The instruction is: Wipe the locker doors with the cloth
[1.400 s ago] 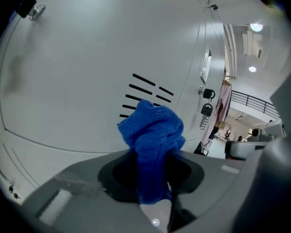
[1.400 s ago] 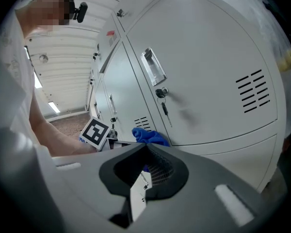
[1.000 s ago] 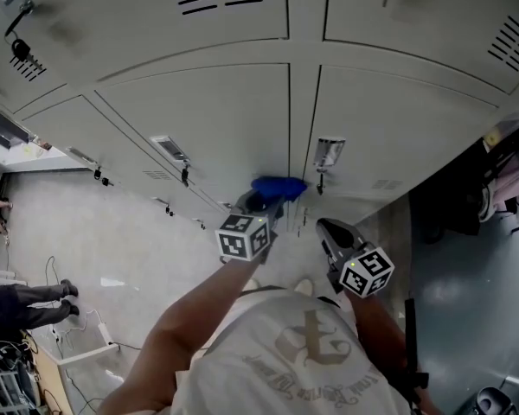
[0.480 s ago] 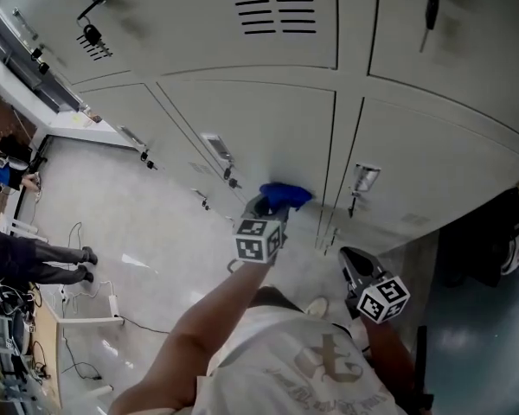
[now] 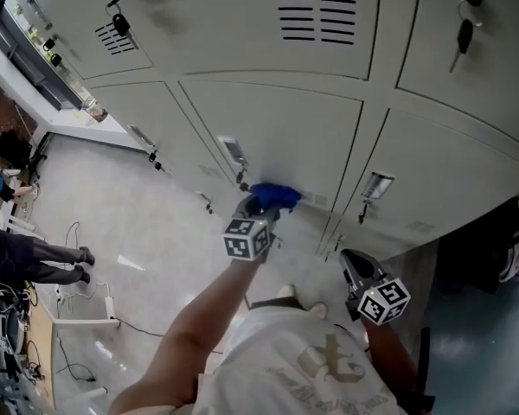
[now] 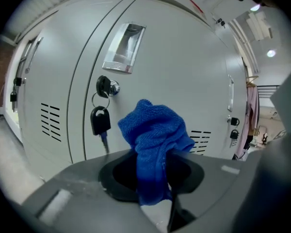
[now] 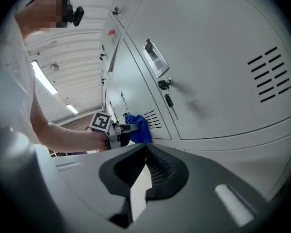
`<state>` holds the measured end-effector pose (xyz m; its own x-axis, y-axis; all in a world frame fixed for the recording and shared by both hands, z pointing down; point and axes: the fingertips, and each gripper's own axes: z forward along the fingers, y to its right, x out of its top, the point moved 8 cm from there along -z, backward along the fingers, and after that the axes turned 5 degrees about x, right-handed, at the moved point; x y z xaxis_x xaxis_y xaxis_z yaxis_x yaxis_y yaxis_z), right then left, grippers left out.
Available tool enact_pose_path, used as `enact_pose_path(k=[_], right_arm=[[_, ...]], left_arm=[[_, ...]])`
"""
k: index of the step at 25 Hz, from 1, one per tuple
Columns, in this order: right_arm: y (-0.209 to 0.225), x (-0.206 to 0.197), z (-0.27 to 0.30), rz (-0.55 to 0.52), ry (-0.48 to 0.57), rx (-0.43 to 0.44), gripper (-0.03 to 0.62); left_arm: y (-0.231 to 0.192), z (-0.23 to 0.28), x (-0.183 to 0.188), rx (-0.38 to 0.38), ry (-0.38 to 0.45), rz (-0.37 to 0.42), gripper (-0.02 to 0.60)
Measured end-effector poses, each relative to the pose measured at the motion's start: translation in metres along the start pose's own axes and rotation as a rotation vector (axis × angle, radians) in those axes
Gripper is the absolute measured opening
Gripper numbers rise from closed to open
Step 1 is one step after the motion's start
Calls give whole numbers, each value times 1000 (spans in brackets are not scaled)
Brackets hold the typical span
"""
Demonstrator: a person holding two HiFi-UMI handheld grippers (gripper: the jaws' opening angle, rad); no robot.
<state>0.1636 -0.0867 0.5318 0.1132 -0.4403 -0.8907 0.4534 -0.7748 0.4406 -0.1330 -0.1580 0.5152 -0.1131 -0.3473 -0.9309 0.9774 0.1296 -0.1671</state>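
Your L claw (image 6: 153,178) is clamped on crumpled blue cloth (image 6: 153,132) by the grey metal locker door (image 5: 281,132), R claw (image 7: 145,174) shut, empty; wiping prob. underway, more doors left.

We are sliding the blue cloth (image 5: 275,196), pinched in the left gripper (image 5: 259,206), leftward across the lower locker door (image 5: 285,128). A second ago it was sitting at the seam with the neighbouring door, and now it is lying close to the recessed handle (image 5: 231,150) (just beside the hanging key (image 6: 100,123)). Our right gripper (image 5: 349,258) is dropping farther from the left one, and our head is turning, bringing more of the upper lockers (image 5: 242,24) into view.
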Motion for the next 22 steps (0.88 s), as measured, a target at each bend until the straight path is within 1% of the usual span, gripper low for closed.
enact_pose_path(k=[2, 5, 8, 11, 17, 19, 22], right_arm=[[0, 1, 2, 2, 3, -18, 9], [-4, 3, 9, 1, 12, -37, 8], [-13, 7, 22, -19, 26, -40, 9], [-20, 8, 33, -31, 28, -45, 8], [-29, 6, 43, -28, 43, -73, 8], [-30, 4, 45, -12, 54, -85, 8], [-32, 3, 48, -2, 63, -103, 8]], left_arm=[[-8, 0, -5, -18, -3, -30, 129], [-26, 0, -8, -20, -32, -77, 129], [-44, -3, -5, -17, -41, -73, 129], [-60, -8, 0, -3, -28, -62, 129], [-86, -21, 17, 14, 30, 10, 129], [-90, -27, 27, 13, 37, 72, 129], [-93, -35, 46, 35, 60, 198, 129]])
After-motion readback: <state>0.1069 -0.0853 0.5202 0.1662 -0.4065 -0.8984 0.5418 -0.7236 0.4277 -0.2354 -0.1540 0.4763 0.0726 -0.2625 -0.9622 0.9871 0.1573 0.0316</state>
